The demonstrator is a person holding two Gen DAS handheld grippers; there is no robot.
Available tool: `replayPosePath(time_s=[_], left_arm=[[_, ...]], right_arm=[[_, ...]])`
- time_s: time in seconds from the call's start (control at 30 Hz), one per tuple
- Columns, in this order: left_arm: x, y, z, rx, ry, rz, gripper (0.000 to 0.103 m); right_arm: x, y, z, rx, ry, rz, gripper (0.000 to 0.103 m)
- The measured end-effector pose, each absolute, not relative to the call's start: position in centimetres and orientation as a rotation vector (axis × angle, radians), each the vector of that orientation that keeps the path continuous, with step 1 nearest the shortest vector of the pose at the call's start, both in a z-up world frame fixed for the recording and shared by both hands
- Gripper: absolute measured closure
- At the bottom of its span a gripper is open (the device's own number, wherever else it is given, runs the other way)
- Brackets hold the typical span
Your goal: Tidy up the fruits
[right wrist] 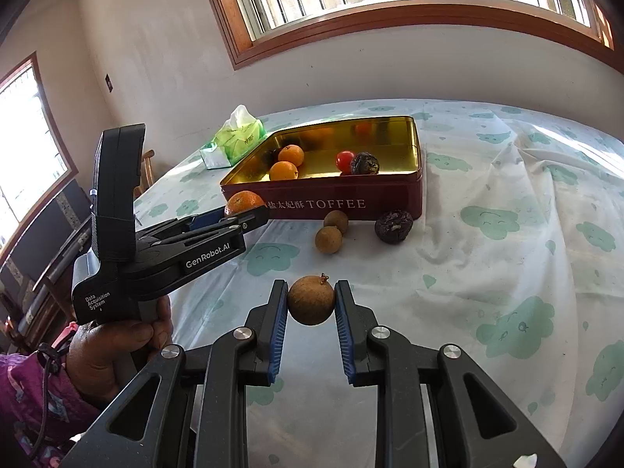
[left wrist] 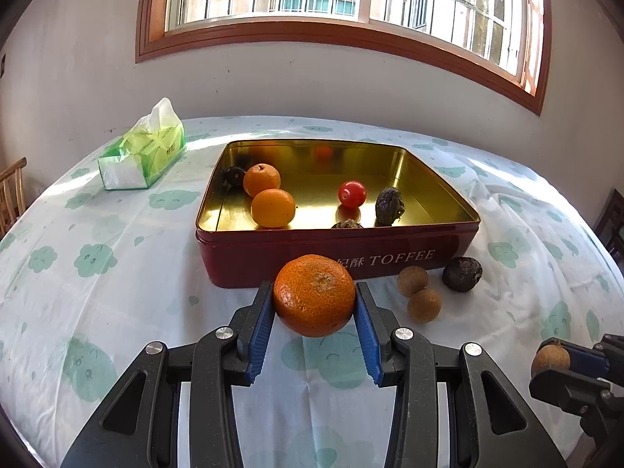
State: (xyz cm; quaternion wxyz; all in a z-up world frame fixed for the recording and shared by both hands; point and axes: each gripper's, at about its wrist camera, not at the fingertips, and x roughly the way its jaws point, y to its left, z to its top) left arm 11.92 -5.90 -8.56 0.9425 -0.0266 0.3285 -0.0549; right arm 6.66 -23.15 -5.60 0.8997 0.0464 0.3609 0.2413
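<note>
My left gripper (left wrist: 315, 304) is shut on an orange tangerine (left wrist: 314, 295), held above the cloth just in front of the red toffee tin (left wrist: 390, 261). My right gripper (right wrist: 311, 306) is shut on a small brown longan (right wrist: 311, 300), off to the right of the left one and nearer than the tin. The tin's gold inside holds two oranges (left wrist: 272, 207), a red tomato (left wrist: 352, 194) and dark wrinkled fruits (left wrist: 389, 202). On the cloth beside the tin lie two longans (left wrist: 423, 305) and a dark wrinkled fruit (left wrist: 462, 274).
A green tissue pack (left wrist: 146, 152) sits left of the tin on the table's cloud-print cloth (left wrist: 97, 273). A wall with a wood-framed window stands behind the table. A person's hand (right wrist: 109, 347) in a purple sleeve holds the left gripper. A wooden chair (left wrist: 11, 191) stands at the far left.
</note>
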Motion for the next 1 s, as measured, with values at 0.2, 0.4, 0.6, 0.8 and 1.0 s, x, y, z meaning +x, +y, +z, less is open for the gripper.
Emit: replayPosePath(time_s=[0.2,0.4,0.6,0.8,1.0], left_arm=[[9.8,-6.3,-8.2,-0.012,0.656,-0.119,0.062],[8.1,-6.6,-7.4,0.013,0.632,-0.124,0.062],[7.2,-6.5,-6.4,0.02,0.606,-0.12,0.062],[6.9,-6.1,-5.9,0.019,0.591,-0.108,0.062],[6.8,-5.6,-5.7,0.017,0.583,-0.093,0.062]], right_arm=[[6.1,-22.9,-5.2,0.098,0.739,0.513,0.081],[5.6,-22.3,-4.8,0.085,0.732,0.527,0.081],[5.3,-22.1,-4.4,0.081,0.722,0.529,0.081],[5.2,-22.1,-4.3,0.08,0.722,0.53,0.081],[5.1,-21.9,-4.2,0.08,0.72,0.533,0.081]])
